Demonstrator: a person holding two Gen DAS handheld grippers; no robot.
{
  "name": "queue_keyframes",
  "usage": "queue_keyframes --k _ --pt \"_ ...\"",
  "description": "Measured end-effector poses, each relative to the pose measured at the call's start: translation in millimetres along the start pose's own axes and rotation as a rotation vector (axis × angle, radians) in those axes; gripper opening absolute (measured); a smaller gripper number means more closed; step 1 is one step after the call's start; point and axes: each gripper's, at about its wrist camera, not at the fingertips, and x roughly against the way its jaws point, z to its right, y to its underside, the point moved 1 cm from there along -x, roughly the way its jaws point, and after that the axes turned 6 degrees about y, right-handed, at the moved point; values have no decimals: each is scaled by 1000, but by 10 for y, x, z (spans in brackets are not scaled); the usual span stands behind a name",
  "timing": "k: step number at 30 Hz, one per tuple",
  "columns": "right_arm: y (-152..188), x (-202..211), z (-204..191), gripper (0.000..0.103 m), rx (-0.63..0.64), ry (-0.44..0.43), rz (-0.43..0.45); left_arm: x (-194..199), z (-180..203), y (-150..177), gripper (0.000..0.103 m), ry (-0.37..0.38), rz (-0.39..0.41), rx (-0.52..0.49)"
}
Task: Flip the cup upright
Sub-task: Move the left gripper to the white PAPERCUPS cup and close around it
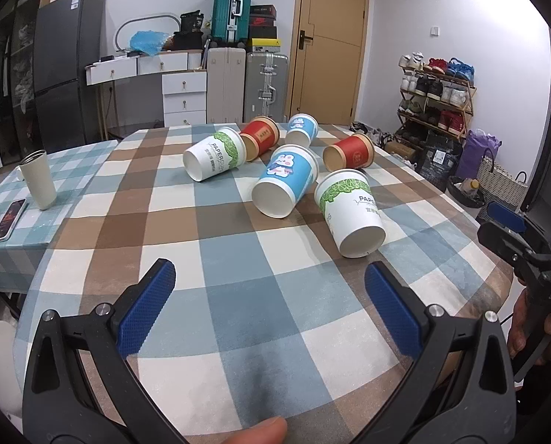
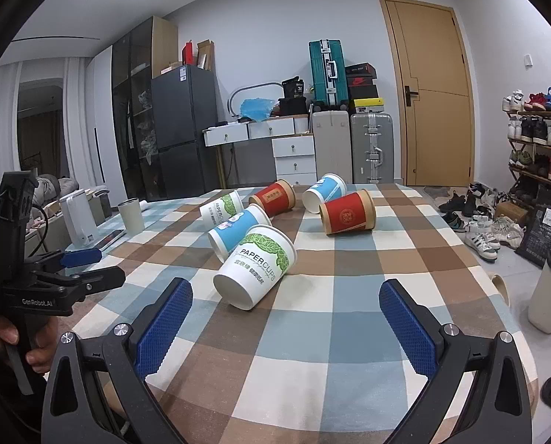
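Several paper cups lie on their sides on the checked tablecloth [image 1: 238, 266]. Nearest is a white cup with green leaves [image 1: 351, 214], also in the right wrist view [image 2: 255, 264]. Behind it lie a blue rabbit cup [image 1: 286, 181] [image 2: 238, 231], a second green-leaf cup [image 1: 214, 159] [image 2: 221, 209], two red cups [image 1: 349, 152] [image 1: 260, 137] [image 2: 347, 216] [image 2: 273, 196] and a second blue cup [image 1: 302, 129] [image 2: 324, 192]. My left gripper [image 1: 269, 303] is open and empty, short of the cups. My right gripper [image 2: 286, 318] is open and empty, just before the nearest cup.
A beige tumbler [image 1: 38, 179] [image 2: 131, 214] and a phone [image 1: 9, 219] sit on the left table part. A white kettle [image 2: 77, 222] stands beyond. The table edge is to the right, with a shoe rack [image 1: 438, 92] and bags on the floor.
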Motion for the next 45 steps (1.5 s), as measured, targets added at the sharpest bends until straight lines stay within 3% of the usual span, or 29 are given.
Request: queue_keyframes --k 22,37,45 --pt "-25 -45 238 103 -53 31 7 -999 407 -493 102 79 -142 -3" --pt "-5 -60 269 103 -65 37 0 -1483 521 -595 102 102 -232 21" --pt "-2 -49 289 103 -66 41 0 -1663 651 -624 82 126 -278 0"
